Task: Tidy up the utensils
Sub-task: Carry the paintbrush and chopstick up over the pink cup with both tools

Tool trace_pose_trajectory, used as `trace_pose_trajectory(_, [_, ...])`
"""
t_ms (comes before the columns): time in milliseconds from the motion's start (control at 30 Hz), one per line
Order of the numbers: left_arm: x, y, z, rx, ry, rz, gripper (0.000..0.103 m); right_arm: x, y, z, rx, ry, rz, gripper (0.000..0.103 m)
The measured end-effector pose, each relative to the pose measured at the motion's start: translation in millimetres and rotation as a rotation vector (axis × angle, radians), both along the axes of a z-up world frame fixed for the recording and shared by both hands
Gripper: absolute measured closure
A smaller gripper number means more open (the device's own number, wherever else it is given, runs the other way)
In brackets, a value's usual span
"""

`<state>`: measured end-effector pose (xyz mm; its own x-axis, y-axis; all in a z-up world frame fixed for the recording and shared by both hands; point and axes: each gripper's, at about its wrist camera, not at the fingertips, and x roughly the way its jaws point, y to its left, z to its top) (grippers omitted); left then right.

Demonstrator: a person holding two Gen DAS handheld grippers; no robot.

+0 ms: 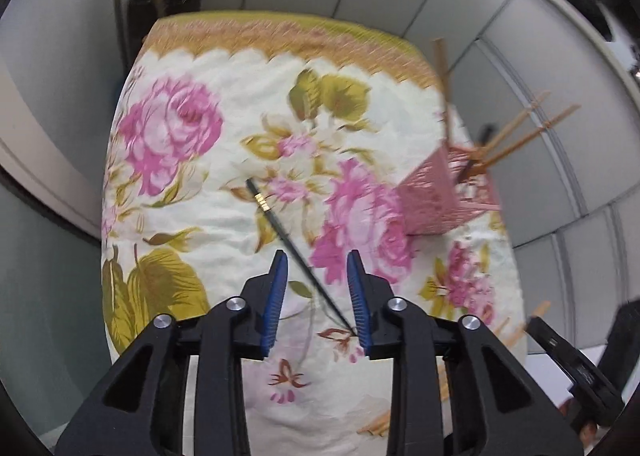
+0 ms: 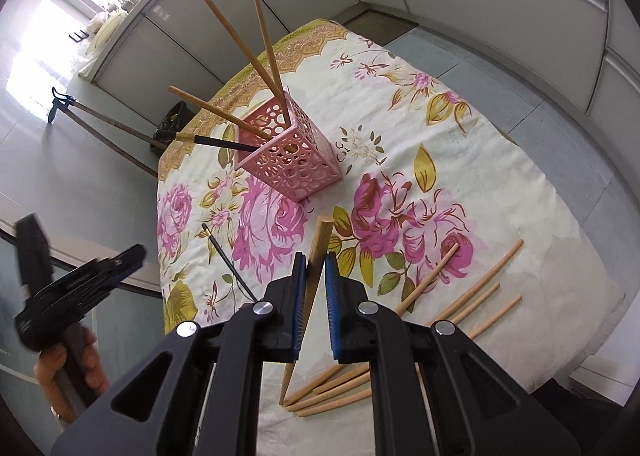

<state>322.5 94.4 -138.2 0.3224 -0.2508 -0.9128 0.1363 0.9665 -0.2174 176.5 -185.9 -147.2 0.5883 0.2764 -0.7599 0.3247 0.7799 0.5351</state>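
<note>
Right gripper (image 2: pixel 316 256): clamped on one wooden chopstick (image 2: pixel 320 244), blue pads pressed to both sides; thick end pointing up and away past the fingertips, tapered end reaching down below the jaws, clear of the cloth. Left gripper (image 1: pixel 317 260): jaws parted, nothing pressed between the pads. Seen above a black chopstick (image 1: pixel 280 223) lying flat on the floral tablecloth (image 1: pixel 224 95); gold band near its far end, thin tip reaching to the right pad in that view, contact not confirmed. Same left gripper visible in the right wrist view, at the left edge, held by a hand (image 2: pixel 76 368) off the table side.

Pink perforated holder (image 2: pixel 292 151): upright on the tablecloth, near the far end of the table. Contents: three wooden chopsticks leaning out at different angles, plus one black chopstick with a gold band leaning out to the left.

Loose wooden chopsticks (image 2: pixel 464 296): several lying flat on the cloth at the near right, more in a group under the right gripper body. Exact count not determinable, part hidden by the gripper.

Some motion blur in the left wrist view.
</note>
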Motion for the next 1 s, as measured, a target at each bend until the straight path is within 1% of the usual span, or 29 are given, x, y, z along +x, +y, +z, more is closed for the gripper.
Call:
trace_pose_trajectory(67, [24,-4,-30,0.072,0.084,0.022,0.073,-2,-3,-3,0.008,-0.01,0.002,0.093])
trace_pose_trajectory(167, [59,-12,-62,0.136,0.172,0.057,0.073,-1,-7,-9,0.025,-0.015,0.009,0.093])
trace_pose_trajectory(267, [86,-16,-83,0.202,0.207,0.107,0.073,1,-11,-13,0.046,-0.023,0.025,0.093])
trace_pose_trajectory(333, [97,-18,-90,0.233,0.21,0.13,0.073,2,-12,-14,0.056,-0.03,0.038,0.093])
trace_pose_trajectory(367, [100,-19,-95,0.25,0.225,0.139,0.073,2,-12,-14,0.06,-0.034,0.046,0.093])
trace_pose_trajectory(400, [102,-19,-98,0.264,0.232,0.146,0.076,2,-12,-14,0.063,-0.04,0.054,0.093])
trace_pose_trajectory(433, [102,-20,-97,0.28,0.211,0.149,0.086,2,-12,-13,0.065,-0.047,0.06,0.093])
trace_pose_trajectory(500, [99,-21,-96,0.281,0.191,0.143,0.094,2,-11,-10,0.074,-0.057,0.072,0.093])
trace_pose_trajectory(533, [95,-21,-96,0.281,0.172,0.138,0.096,1,-11,-9,0.07,-0.062,0.076,0.093])
trace_pose_trajectory(600, [83,-15,-94,0.261,0.126,0.142,0.097,-3,-11,-5,0.065,-0.075,0.078,0.093])
trace_pose_trajectory(633, [75,-10,-92,0.238,0.098,0.142,0.097,-5,-11,-3,0.07,-0.082,0.078,0.093])
trace_pose_trajectory(667, [64,-5,-90,0.232,0.076,0.146,0.097,-7,-11,-1,0.074,-0.09,0.079,0.093])
trace_pose_trajectory(700, [51,-1,-84,0.212,0.038,0.141,0.097,-9,-11,2,0.068,-0.098,0.079,0.093])
trace_pose_trajectory(800, [5,8,-51,0.15,-0.101,0.111,0.097,-16,-9,12,0.054,-0.129,0.077,0.094])
trace_pose_trajectory(867, [-28,9,-22,0.08,-0.207,0.071,0.097,-22,-8,19,0.045,-0.152,0.073,0.094])
trace_pose_trajectory(933, [-60,9,6,0.065,-0.305,0.049,0.097,-28,-7,26,0.031,-0.172,0.071,0.094])
trace_pose_trajectory(967, [-69,6,21,0.03,-0.341,0.04,0.097,-32,-6,30,0.026,-0.184,0.07,0.094])
trace_pose_trajectory(1000, [-70,-1,35,0.001,-0.376,0.034,0.097,-35,-5,34,0.019,-0.197,0.069,0.094])
